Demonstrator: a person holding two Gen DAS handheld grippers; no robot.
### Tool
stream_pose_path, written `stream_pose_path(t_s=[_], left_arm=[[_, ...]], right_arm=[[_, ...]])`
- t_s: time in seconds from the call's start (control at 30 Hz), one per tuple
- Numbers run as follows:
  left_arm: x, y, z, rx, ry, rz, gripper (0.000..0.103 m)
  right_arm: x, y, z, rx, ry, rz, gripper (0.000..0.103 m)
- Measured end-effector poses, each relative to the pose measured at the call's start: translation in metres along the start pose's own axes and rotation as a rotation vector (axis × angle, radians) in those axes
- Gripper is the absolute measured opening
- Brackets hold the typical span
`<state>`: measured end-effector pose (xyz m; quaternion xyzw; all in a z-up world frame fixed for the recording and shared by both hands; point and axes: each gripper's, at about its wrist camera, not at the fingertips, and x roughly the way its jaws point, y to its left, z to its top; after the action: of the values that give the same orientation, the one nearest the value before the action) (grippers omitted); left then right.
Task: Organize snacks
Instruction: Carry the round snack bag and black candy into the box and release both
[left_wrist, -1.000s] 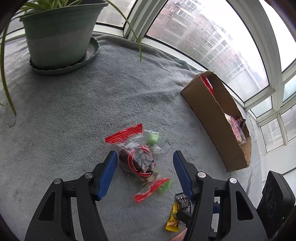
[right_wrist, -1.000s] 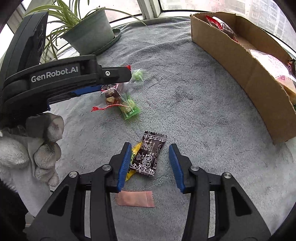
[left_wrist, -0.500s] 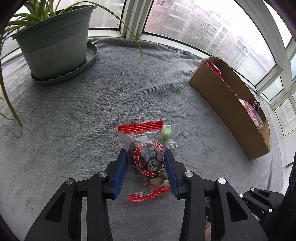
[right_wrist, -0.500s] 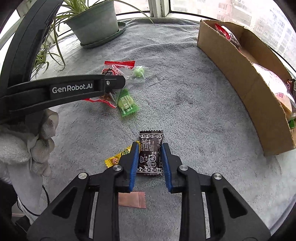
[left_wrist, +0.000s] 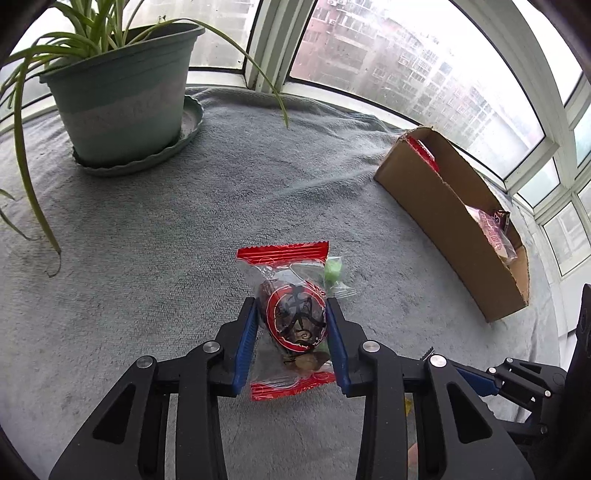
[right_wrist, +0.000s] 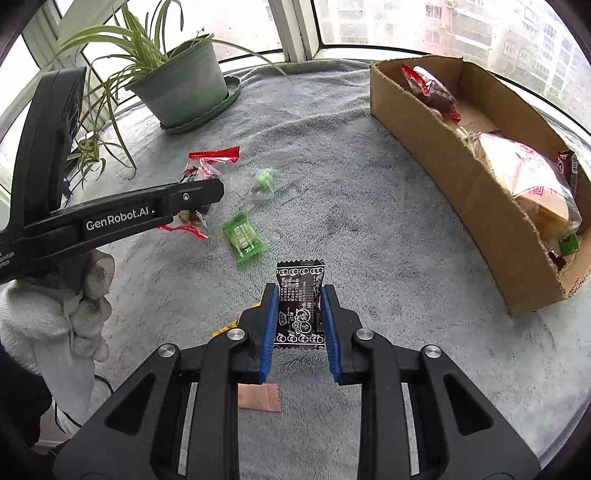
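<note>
Two tongs gripping | left tongs (left_wrist: 291, 325): red-edged packet (left_wrist: 291, 317) | right tongs (right_wrist: 299, 317): black packet (right_wrist: 300, 306)

surface: grey towel-covered table (right_wrist: 369, 229) | on it: green plant pot on saucer (right_wrist: 184, 88); cardboard box (right_wrist: 436, 155) with snacks; green packet (right_wrist: 243, 236); green wrapped candy (right_wrist: 263, 180); pink packet (right_wrist: 258, 396); yellow packet (right_wrist: 227, 326)

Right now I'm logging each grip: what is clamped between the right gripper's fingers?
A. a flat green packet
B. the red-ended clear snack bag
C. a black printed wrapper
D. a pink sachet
C: in the right wrist view the black printed wrapper sits pinched between the right gripper's blue fingers.
</note>
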<state>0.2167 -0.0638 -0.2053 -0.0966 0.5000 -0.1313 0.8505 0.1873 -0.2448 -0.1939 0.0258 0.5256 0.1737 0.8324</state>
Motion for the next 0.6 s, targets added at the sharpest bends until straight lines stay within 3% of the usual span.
stream_pose_path(t_s=[0.6], left_arm=[[-0.015, -0.057, 0.027, 0.085, -0.046, -0.095, 0.034]], right_arm=[[-0.075, -0.102, 0.024, 0.148, -0.167, -0.112, 0.024]])
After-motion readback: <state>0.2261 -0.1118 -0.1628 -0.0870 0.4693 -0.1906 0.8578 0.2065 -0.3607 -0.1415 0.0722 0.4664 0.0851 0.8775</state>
